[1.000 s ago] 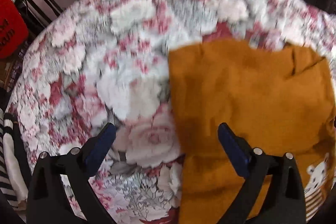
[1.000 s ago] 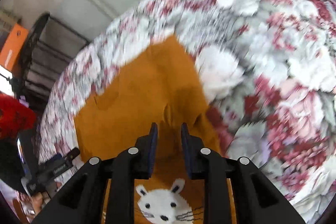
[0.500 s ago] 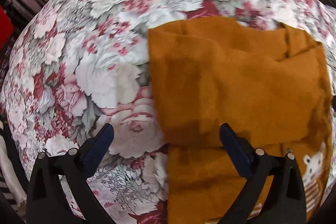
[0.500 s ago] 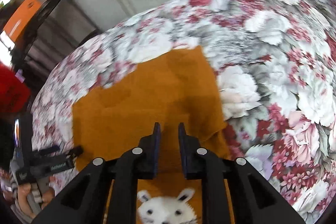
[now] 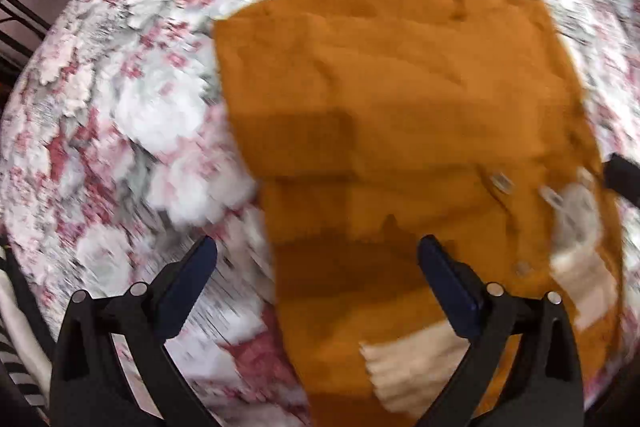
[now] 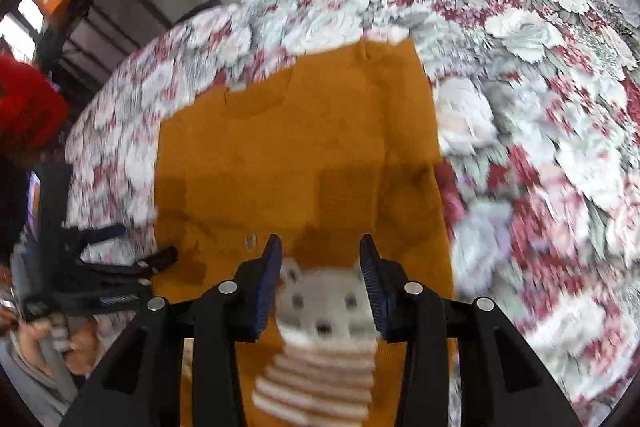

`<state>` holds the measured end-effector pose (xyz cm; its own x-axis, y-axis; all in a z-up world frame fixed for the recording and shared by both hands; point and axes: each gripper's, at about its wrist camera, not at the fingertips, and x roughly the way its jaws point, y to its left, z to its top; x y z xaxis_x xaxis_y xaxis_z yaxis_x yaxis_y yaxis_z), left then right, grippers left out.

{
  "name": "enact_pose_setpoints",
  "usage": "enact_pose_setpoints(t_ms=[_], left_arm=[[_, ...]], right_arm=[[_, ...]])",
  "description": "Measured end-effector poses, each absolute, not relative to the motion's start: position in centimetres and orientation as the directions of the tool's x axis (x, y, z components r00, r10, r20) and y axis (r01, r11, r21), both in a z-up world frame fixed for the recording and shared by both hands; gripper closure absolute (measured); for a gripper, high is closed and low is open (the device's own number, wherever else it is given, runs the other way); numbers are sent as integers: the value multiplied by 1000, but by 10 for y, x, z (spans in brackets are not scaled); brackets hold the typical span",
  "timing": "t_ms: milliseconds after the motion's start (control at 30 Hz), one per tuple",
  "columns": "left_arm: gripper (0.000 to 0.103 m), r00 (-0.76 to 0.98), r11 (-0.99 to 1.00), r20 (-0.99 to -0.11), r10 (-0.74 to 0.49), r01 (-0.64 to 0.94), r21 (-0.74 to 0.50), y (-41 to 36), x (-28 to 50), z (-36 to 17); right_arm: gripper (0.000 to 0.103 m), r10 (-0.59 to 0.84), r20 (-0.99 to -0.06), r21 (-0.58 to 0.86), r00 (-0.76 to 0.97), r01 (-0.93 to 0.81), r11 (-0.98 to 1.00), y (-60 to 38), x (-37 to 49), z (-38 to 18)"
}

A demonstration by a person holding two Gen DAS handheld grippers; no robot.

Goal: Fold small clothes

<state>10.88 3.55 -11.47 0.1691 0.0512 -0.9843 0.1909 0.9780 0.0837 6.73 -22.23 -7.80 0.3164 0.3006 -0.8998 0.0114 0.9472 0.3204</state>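
Sleeve now folded flat across mustard sweater (image 6: 296, 147), animal patch showing.

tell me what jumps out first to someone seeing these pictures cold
The mustard-orange garment lies partly folded in the middle of the pink-and-white floral cloth, a white animal face with stripes on its near end. The right gripper hovers over that face, jaws opening, nothing between them.
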Motion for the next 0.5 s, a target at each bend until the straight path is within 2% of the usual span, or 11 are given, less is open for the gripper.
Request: enact_pose_setpoints(t_ms=[67,100,167,267,367,500], left_arm=[[5,144,975,-989,43,210,73,30,95,-121],[5,104,968,-993,62,237,85,23,84,-134],[4,33,946,-992,121,298,126,14,68,-162],[5,106,947,-984,143,275,167,15,52,-148],[5,131,968,-987,91,220,119,35,45,-123],[5,175,995,-985,9,98,27,85,42,-90]], right_arm=[[35,304,-927,310,219,-4,951,-216,54,-94],[32,307,-941,308,142,-14,951,-214,49,-109],[32,280,-955,277,100,-46,960,-210,36,-127],[33,251,-953,246,167,-53,968,-211,23,-104],[33,321,-911,329,261,-13,944,-228,8,-70],[32,340,-883,381,324,71,922,-263,-19,-47]])
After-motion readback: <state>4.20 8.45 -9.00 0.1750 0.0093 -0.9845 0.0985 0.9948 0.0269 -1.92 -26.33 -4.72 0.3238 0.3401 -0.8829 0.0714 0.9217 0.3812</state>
